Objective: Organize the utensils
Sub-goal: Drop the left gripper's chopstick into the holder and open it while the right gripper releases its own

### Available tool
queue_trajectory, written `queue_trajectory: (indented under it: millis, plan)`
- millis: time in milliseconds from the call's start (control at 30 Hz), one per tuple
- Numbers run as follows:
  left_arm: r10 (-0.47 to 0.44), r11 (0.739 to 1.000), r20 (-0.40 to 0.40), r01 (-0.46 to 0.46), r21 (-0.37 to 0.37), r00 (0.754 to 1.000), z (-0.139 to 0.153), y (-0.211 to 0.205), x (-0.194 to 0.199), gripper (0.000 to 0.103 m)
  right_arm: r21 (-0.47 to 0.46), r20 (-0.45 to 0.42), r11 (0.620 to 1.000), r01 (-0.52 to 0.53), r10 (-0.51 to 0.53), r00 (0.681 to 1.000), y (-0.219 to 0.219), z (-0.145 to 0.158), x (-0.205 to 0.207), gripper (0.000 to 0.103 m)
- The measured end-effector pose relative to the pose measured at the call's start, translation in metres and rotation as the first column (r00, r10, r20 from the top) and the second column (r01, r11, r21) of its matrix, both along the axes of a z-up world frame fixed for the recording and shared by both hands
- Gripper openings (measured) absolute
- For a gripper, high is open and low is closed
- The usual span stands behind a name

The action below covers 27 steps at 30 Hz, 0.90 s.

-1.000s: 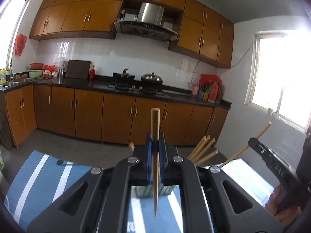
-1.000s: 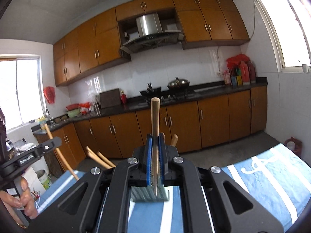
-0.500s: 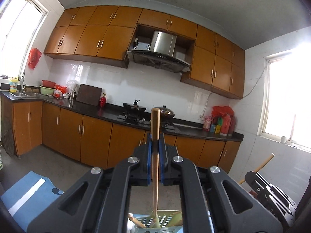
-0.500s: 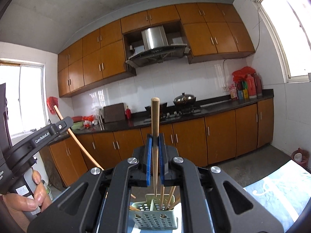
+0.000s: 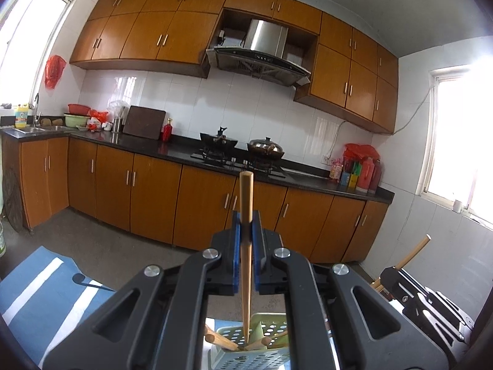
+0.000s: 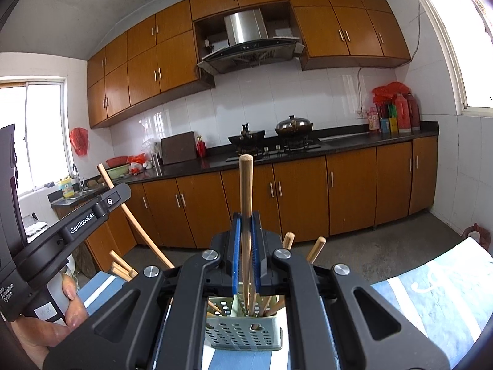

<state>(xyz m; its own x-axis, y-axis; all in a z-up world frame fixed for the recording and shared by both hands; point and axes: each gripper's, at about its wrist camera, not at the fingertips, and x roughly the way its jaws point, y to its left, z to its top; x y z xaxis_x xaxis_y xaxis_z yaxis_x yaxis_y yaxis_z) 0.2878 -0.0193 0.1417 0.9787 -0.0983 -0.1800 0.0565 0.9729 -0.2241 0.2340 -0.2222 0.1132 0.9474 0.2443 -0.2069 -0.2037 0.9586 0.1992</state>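
Across the blue-and-white striped cloth on the surface [image 6: 431, 296], our two hands have swung back over the perforated grey-green plastic utensil basket [image 6: 243, 336], which a moment ago sat lower and farther off. The left gripper [image 5: 246, 265] and the right gripper [image 6: 246, 262] each have their jaws clamped tight on a tapered wooden chopstick [image 5: 246, 246], the right one's [image 6: 246, 231] tip now dipping among the basket's sticks, so dropping looks close.

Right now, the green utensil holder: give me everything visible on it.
The utensil holder is a pale green plastic basket with round holes in its walls, standing upright on a blue-and-white striped cloth. Several wooden chopsticks lean inside it. Both views look down on it between gripper fingers; its base is hidden.
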Motion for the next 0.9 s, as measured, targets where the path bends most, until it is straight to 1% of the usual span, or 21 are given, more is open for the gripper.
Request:
queue_trajectory:
  millis: [67,100,167,200,233,300,400,500,600,700,767,833,900]
  plan:
    - [-0.006,1.000,-0.013,0.006,-0.003,1.000,-0.002,0.002,0.002,0.008,-0.002,-0.016,1.000,-0.008,0.008,1.000,0.001,-0.002,0.002,0.008]
    - [-0.008,1.000,-0.018,0.008,-0.008,1.000,-0.003,0.003,0.001,0.010,0.000,-0.018,1.000,-0.008,0.008,1.000,0.000,-0.001,0.002,0.008]
    - [-0.018,1.000,-0.023,0.018,-0.021,1.000,-0.002,0.006,-0.001,0.018,0.001,-0.019,1.000,-0.009,0.009,1.000,0.000,-0.001,0.001,0.009]
    - [-0.017,1.000,-0.022,0.016,-0.025,1.000,-0.001,0.007,-0.002,0.026,0.001,-0.017,1.000,-0.006,0.006,1.000,0.000,-0.001,0.001,0.011]
    - [-0.017,0.999,-0.020,0.016,-0.029,1.000,-0.001,0.009,-0.004,0.030,0.003,-0.015,1.000,-0.004,0.004,1.000,-0.001,0.000,0.000,0.019]
    - [-0.019,0.999,-0.015,0.019,-0.038,1.000,0.004,0.013,-0.010,0.031,0.006,-0.001,1.000,0.009,-0.009,1.000,-0.004,0.001,-0.005,0.029]
    - [-0.016,0.999,-0.002,0.016,-0.044,1.000,0.011,0.021,-0.023,0.037,0.010,0.014,1.000,0.022,-0.023,1.000,-0.009,0.006,-0.013,0.030]
    - [-0.004,0.999,0.010,0.004,-0.032,1.000,0.018,0.028,-0.040,0.040,0.011,0.027,0.999,0.037,-0.038,0.999,-0.015,0.011,-0.025,0.030]
    - [0.016,1.000,0.016,-0.015,-0.022,1.000,0.023,0.040,-0.058,0.048,0.008,0.041,0.999,0.048,-0.048,0.998,-0.020,0.016,-0.035,0.036]
    - [0.032,0.999,0.021,-0.032,-0.002,0.999,0.025,0.050,-0.077,0.050,0.004,0.058,0.999,0.053,-0.053,0.997,-0.023,0.020,-0.049,0.038]
    - [0.044,0.999,0.018,-0.044,0.009,0.999,0.027,0.057,-0.090,0.054,0.000,0.067,0.998,0.056,-0.056,0.996,-0.023,0.023,-0.058,0.041]
    - [0.056,0.998,0.013,-0.056,0.018,0.998,0.026,0.065,-0.103,0.057,-0.004,0.077,0.998,0.061,-0.060,0.995,-0.024,0.025,-0.069,0.048]
    - [0.065,0.998,0.009,-0.065,0.020,0.998,0.025,0.072,-0.116,0.060,-0.006,0.089,0.998,0.068,-0.068,0.994,-0.026,0.027,-0.079,0.052]
